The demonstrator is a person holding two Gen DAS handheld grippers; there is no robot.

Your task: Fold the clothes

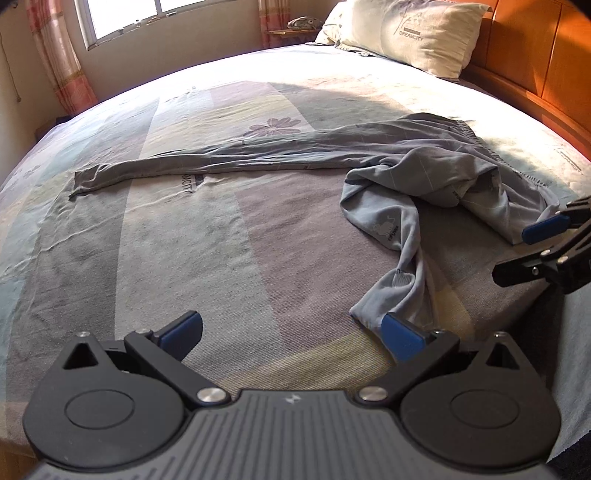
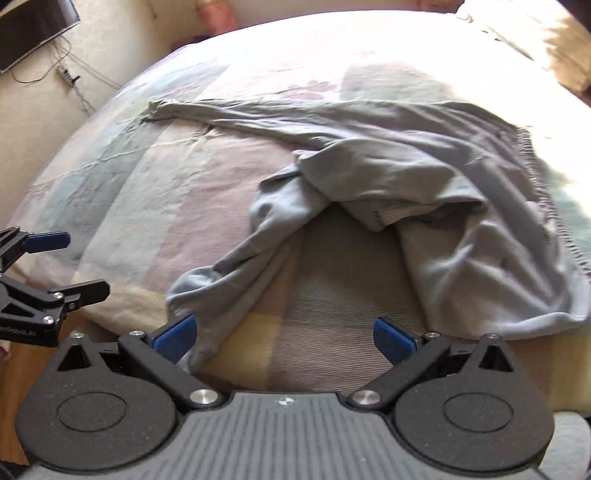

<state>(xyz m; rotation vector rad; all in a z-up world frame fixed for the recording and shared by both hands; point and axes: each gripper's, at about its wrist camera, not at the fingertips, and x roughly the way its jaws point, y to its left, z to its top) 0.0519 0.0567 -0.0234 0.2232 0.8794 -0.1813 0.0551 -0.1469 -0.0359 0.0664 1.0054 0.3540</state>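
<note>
A pair of grey trousers (image 1: pixel 424 162) (image 2: pixel 406 158) lies on the patterned bedsheet (image 1: pixel 184 240). One leg is stretched flat to the left. The other leg is crumpled and bends toward the bed's near edge, its cuff (image 1: pixel 373 310) (image 2: pixel 188 291) lying near both grippers. My left gripper (image 1: pixel 293 334) is open with nothing between its blue pads; the cuff lies just beyond its right pad (image 1: pixel 402 336). My right gripper (image 2: pixel 284 336) is open too, with bare sheet between its pads and the cuff next to its left pad (image 2: pixel 175 334). Each gripper shows in the other's view (image 1: pixel 528 251) (image 2: pixel 74 264).
A cream pillow (image 1: pixel 413 33) leans against the orange wooden headboard (image 1: pixel 535 55) at the far right. A window (image 1: pixel 122 18) with checked curtains is beyond the bed's far side. A dark screen (image 2: pixel 33 29) with trailing cables hangs on the wall past the bed's left end.
</note>
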